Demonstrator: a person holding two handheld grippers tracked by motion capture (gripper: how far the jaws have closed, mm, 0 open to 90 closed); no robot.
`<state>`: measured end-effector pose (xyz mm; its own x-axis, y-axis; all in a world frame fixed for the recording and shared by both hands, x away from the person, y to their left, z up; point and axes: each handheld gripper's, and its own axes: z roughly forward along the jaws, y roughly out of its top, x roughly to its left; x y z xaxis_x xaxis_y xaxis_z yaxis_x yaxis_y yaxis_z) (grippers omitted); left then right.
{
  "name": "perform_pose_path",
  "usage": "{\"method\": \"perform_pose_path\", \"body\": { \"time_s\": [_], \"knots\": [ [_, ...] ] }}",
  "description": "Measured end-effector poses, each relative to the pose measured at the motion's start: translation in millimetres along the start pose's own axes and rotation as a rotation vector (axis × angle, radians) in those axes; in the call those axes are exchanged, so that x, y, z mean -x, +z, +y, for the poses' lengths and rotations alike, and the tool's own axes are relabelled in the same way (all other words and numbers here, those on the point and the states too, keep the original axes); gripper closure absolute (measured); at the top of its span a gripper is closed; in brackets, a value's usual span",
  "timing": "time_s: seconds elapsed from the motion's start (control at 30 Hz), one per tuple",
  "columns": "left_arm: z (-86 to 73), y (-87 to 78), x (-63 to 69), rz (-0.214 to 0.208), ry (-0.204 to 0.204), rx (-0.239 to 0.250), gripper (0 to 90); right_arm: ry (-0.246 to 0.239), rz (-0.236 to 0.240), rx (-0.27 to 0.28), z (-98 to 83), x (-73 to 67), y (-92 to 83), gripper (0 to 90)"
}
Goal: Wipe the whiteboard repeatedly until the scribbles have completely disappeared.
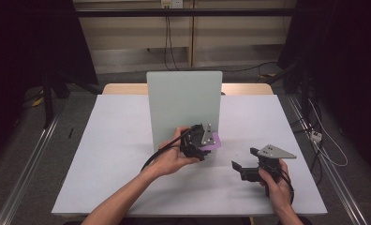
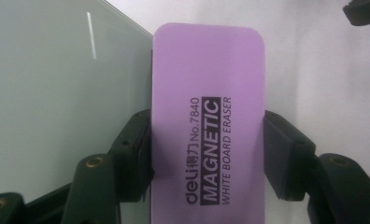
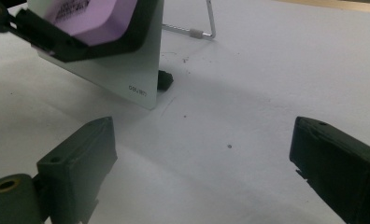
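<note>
Two grippers are at work over a white table (image 1: 118, 154), one in each of the person's hands. The left gripper (image 1: 203, 140) is clamped on a purple eraser (image 2: 206, 121), its black jaws pressing the eraser's two long sides, as the left gripper view shows. Printed on the eraser's face are "deli No.7840 MAGNETIC WHITE BOARD ERASER". The eraser sits at the lower right corner of a pale green board (image 1: 183, 105) that stands upright near the middle of the table, facing the person's edge. In the left gripper view the eraser's left long side lies right along the board's edge; whether it touches the board cannot be told. In the right gripper view the eraser (image 3: 92, 16) shows in front of the board's corner (image 3: 122, 81), with a small "deli" mark printed near that corner, a black foot (image 3: 164, 80) beside it and a wire stand (image 3: 197, 31) behind it on the table.

The right gripper (image 1: 243, 164) hangs near the table's right front corner, well apart from the board, jaws spread wide with nothing between them. A grey three-cornered plate (image 1: 276, 152) sits on top of it.
</note>
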<state>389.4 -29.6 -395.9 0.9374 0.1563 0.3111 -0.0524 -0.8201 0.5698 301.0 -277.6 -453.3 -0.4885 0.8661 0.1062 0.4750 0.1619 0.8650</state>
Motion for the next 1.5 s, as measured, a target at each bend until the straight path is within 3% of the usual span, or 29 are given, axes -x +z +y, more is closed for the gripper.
{"method": "perform_pose_path", "body": {
  "time_s": [0.23,0.4,0.43,0.67,0.87,1.0,1.1,1.2,1.37,1.5],
  "knots": [
    [-6.7,13.7,10.7,-0.061,0.033,-0.071,41.1,-0.003,-0.001,0.001,0.2,0.6,0.3,7.5],
    [-10.3,12.7,7.8,-0.092,0.016,-0.07,41.1,-0.003,0.0,-0.003,0.2,0.5,0.8,7.4],
    [-10.2,10.8,7.0,-0.07,0.008,-0.06,41.1,-0.003,0.0,-0.004,0.2,0.5,1.0,7.4],
    [-8.3,-16.9,-15.4,-0.016,-0.073,0.036,41.0,0.0,0.001,-0.004,0.1,0.5,0.8,7.4],
    [-3.0,-38.8,-33.3,0.04,-0.108,0.101,41.0,-0.003,0.001,-0.003,0.4,-0.1,1.7,7.5],
    [0.0,-41.8,-36.5,0.055,-0.117,0.12,41.0,-0.004,0.0,-0.004,0.4,0.0,2.0,7.4],
    [-0.4,-38.4,-32.7,0.065,-0.116,0.124,40.9,-0.004,0.0,-0.004,0.4,-0.4,1.9,7.5],
    [-0.7,-31.4,-27.5,0.046,-0.101,0.111,40.9,-0.004,0.0,-0.004,0.3,-0.3,1.9,7.4],
    [-5.2,-9.8,-10.2,-0.009,-0.063,0.06,41.0,-0.006,0.001,-0.005,0.3,-0.5,1.4,7.5],
    [-10.9,7.8,6.1,-0.048,-0.011,-0.011,40.9,-0.006,-0.001,-0.005,0.2,-0.1,1.3,7.5]
  ]
}}
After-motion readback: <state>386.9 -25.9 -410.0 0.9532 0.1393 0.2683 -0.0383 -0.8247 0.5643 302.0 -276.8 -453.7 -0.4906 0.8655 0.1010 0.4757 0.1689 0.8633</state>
